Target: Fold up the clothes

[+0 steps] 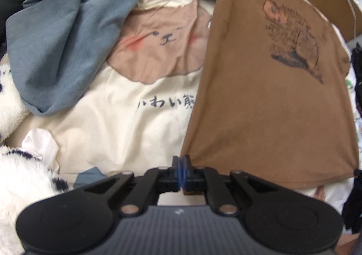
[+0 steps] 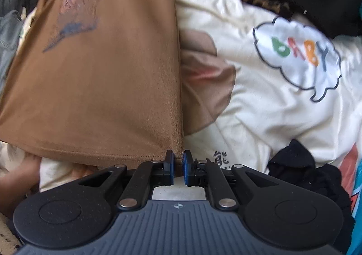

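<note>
Both fingers (image 1: 181, 164) (image 2: 178, 164) pinching brown T-shirt (image 1: 260, 108) hem corners

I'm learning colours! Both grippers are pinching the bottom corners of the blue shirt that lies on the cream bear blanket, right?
Not quite: the pinched shirt is brown, not blue. The left gripper and right gripper each clamp a bottom corner of the brown shirt on the cream bear blanket. Both wrist views show it; the blue garment lies untouched.
</note>
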Tool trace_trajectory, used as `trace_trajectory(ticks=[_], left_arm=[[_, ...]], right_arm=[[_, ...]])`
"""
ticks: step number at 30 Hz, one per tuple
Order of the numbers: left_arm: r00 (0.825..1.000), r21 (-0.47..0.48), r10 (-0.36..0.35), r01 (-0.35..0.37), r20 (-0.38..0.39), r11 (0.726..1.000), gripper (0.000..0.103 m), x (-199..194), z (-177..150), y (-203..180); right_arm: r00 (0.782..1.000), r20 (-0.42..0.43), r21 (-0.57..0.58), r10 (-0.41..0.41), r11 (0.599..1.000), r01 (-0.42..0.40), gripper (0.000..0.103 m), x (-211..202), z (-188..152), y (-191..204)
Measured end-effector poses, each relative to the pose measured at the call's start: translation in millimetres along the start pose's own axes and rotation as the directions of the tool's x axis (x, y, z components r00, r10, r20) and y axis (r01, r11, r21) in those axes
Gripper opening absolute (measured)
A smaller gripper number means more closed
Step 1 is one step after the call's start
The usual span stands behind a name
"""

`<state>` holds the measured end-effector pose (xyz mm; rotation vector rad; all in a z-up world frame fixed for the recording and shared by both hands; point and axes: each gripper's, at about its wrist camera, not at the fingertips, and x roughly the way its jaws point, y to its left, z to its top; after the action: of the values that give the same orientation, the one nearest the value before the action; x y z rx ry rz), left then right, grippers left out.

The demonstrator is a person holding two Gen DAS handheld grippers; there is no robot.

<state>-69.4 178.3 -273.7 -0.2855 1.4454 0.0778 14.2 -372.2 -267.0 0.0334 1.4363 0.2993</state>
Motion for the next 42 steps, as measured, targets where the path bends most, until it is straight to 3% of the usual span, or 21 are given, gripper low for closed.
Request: trace_trajectory(ticks=[6,15,22,32,42], left_arm=[[1.000,0.010,0.015,-0.014,-0.018,1.000,0.002,-2.4,1.8,-3.7],[1.000,0.046,0.024,-0.024,-0.010,0.999,0.002,-24.3,5.5,-12.0],[0.999,0.036,0.030,-0.029,-0.011,0.999,0.002,-29.2,2.4,-11.4],[0.999,0.083,0.019,-0.022,0.036,0.996,0.002,-62.4,14.6,-16.4],[0.993,0.106,0.097,-0.089,-0.072,0.990,0.002,19.0,1.2,-8.9]], right_arm=[[0.999,-0.046,-0.018,-0.026,1.000,0.025,0.006,11.9,2.5,6.4],[1.000,-0.013,-0.089,-0.024,0.996,0.023,0.006,-32.5,4.0,15.2],[0.999,-0.033,-0.086,-0.028,0.996,0.025,0.006,-31.5,5.8,20.2],[0.999,0.046,-0.118,-0.013,0.993,0.018,0.006,-69.8,13.1,28.6],[0.993,-0.112,-0.094,-0.048,0.995,0.038,0.006,10.5,7.5,17.9]])
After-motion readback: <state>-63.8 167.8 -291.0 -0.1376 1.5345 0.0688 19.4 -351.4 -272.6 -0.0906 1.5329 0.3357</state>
